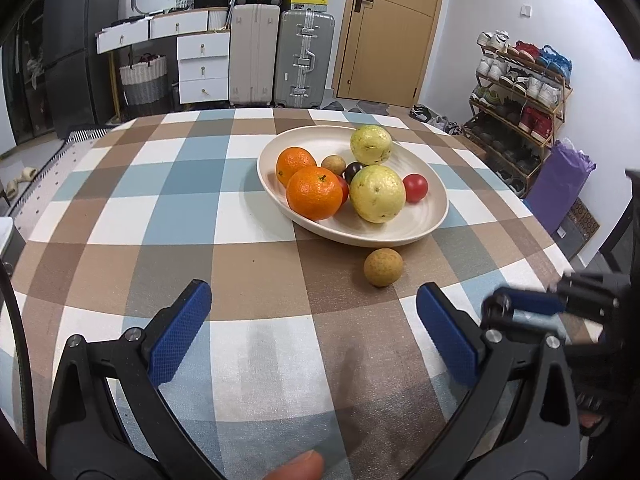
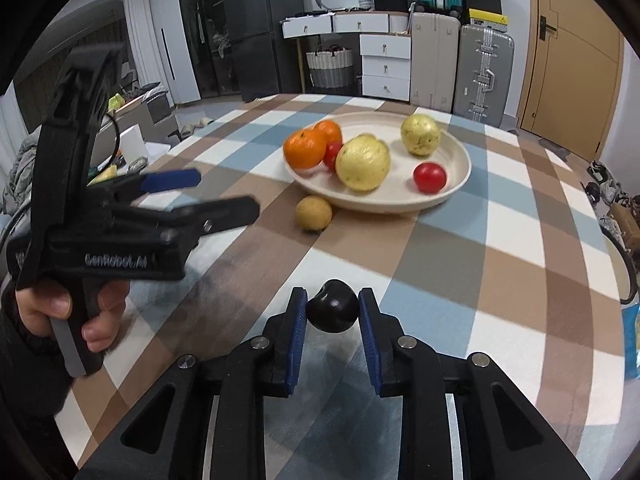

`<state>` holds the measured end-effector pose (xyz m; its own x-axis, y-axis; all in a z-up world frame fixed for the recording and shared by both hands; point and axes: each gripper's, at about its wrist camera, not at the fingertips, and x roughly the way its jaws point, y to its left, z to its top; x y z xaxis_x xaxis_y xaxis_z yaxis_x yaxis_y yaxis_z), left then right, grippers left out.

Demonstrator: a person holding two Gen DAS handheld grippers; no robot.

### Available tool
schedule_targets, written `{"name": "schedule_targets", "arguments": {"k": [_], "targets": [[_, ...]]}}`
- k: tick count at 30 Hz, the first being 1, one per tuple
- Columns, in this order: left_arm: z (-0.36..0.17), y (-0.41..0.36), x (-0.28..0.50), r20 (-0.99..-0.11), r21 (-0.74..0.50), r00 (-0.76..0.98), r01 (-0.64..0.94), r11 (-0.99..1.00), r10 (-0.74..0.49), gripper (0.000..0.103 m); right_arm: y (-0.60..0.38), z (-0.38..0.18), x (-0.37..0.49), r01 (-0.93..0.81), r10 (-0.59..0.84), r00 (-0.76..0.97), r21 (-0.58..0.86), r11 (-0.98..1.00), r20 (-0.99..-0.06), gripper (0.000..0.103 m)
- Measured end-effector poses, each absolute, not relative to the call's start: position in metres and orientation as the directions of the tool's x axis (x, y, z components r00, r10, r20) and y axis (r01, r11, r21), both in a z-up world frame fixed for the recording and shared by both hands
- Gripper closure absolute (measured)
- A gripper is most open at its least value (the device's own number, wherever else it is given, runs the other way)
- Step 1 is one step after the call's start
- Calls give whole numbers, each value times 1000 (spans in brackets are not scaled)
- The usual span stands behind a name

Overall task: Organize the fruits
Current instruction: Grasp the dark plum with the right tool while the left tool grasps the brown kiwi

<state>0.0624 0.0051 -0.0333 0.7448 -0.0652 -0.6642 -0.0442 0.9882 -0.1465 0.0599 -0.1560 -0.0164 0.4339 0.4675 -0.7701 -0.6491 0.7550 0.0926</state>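
Note:
A cream plate (image 1: 434, 216) (image 2: 460, 176) on the checked tablecloth holds two oranges (image 1: 314, 198) (image 2: 304, 148), two yellow-green guavas (image 1: 377, 193) (image 2: 363, 163), a red tomato (image 1: 415, 187) (image 2: 429, 177), a dark fruit (image 1: 354, 171) and a small brown fruit (image 1: 333, 165). A brown longan (image 1: 383, 267) (image 2: 314, 213) lies on the cloth just in front of the plate. My left gripper (image 1: 314, 308) is open and empty, short of the longan. My right gripper (image 2: 332, 306) is shut on a dark cherry (image 2: 333, 307), held above the table's near part.
The table is covered with a checked cloth (image 1: 240, 216). Suitcases (image 1: 304, 58), white drawers (image 1: 202, 66), a door (image 1: 390, 32) and a shoe rack (image 1: 520, 92) stand behind the table. The left gripper (image 2: 168, 196) shows in the right wrist view, held in a hand.

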Motion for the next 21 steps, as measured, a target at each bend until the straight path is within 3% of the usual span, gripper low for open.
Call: {"name": "schedule_targets", "arguments": {"k": [10,21], "targets": [[-35,10,67,-674,-159,736,-61,985,-63,1,-151,9,100,-650,478,478,70,757,-737,76],[-39,-6,86,-707,-138,705,-62,989,-54,1,-159,-6,125,-612,475,524,75,787,-706,76]]}}
